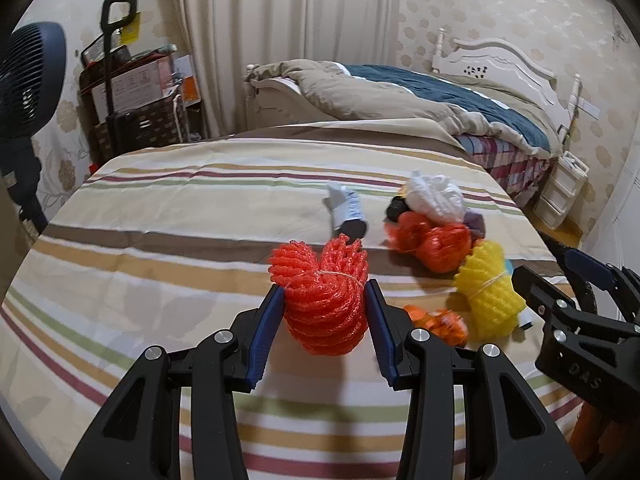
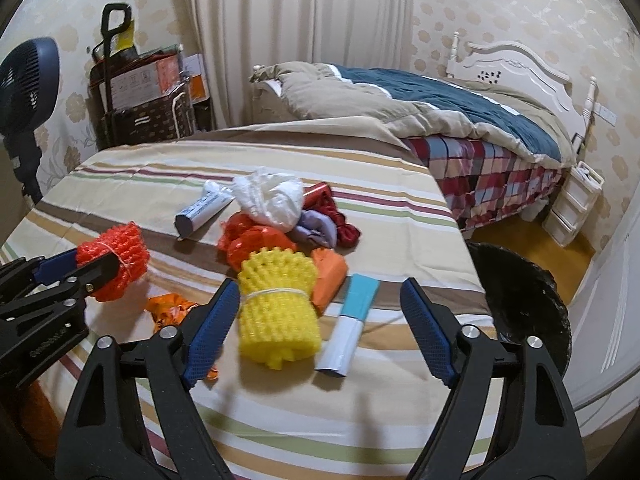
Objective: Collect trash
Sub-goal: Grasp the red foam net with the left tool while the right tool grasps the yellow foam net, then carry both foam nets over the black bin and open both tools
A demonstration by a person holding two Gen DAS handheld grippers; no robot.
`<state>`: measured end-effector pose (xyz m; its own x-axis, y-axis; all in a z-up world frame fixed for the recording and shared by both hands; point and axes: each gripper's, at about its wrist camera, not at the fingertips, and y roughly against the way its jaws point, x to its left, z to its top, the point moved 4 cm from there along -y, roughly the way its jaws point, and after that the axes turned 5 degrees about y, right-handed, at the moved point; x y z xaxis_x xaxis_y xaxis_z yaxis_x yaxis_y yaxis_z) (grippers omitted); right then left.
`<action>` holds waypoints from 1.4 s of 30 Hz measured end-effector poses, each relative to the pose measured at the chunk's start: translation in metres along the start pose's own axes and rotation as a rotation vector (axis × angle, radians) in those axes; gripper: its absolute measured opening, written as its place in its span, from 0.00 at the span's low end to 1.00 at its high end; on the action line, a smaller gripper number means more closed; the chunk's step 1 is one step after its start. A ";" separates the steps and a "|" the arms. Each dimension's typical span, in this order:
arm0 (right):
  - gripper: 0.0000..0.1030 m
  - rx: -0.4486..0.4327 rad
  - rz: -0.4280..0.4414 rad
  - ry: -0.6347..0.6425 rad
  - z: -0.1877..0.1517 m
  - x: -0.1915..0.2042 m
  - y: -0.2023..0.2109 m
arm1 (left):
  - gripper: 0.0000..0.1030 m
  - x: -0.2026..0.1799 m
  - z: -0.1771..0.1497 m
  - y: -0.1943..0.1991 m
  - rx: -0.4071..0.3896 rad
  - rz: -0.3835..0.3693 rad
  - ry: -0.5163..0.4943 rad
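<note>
An orange foam net bundle [image 1: 324, 300], tied with string, is squeezed between the blue pads of my left gripper [image 1: 325, 292], just above the striped bedspread [image 1: 160, 248]. The right wrist view shows that bundle [image 2: 116, 256] held at the far left. A yellow foam net bundle [image 2: 276, 312] lies between the fingers of my right gripper [image 2: 320, 286], close to the left pad [image 2: 212, 328] and well apart from the right one. That gripper stands open. A teal-and-white packet [image 2: 348, 324] lies beside the yellow bundle.
Behind lie a crumpled white bag [image 2: 272, 196], orange plastic bags [image 2: 252, 240], a white tube [image 2: 204, 210], red and purple scraps [image 2: 332, 220] and an orange wrapper [image 2: 168, 308]. A black bin [image 2: 524, 300] stands off the bed's right edge. A second bed [image 2: 440, 120] is beyond.
</note>
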<state>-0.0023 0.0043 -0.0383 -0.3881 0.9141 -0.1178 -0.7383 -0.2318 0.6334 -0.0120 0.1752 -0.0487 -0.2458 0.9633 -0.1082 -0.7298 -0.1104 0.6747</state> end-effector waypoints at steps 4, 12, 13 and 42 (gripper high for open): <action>0.71 0.023 0.014 0.016 -0.001 0.010 -0.011 | 0.43 0.011 -0.002 0.002 -0.008 0.022 0.013; 0.39 0.081 0.066 0.029 -0.009 0.026 -0.028 | 0.42 0.021 -0.005 0.000 -0.004 0.030 0.037; 0.39 0.077 0.063 0.027 -0.010 0.026 -0.027 | 0.43 0.021 -0.006 0.000 -0.004 0.028 0.039; 0.37 -0.072 -0.158 -0.192 -0.020 -0.131 0.044 | 0.43 -0.130 0.019 0.022 -0.118 -0.200 -0.130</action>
<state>0.0051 -0.1320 -0.0098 -0.1582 0.9857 -0.0587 -0.8215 -0.0984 0.5617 0.0165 0.0528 -0.0060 -0.0104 0.9913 -0.1311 -0.8268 0.0652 0.5587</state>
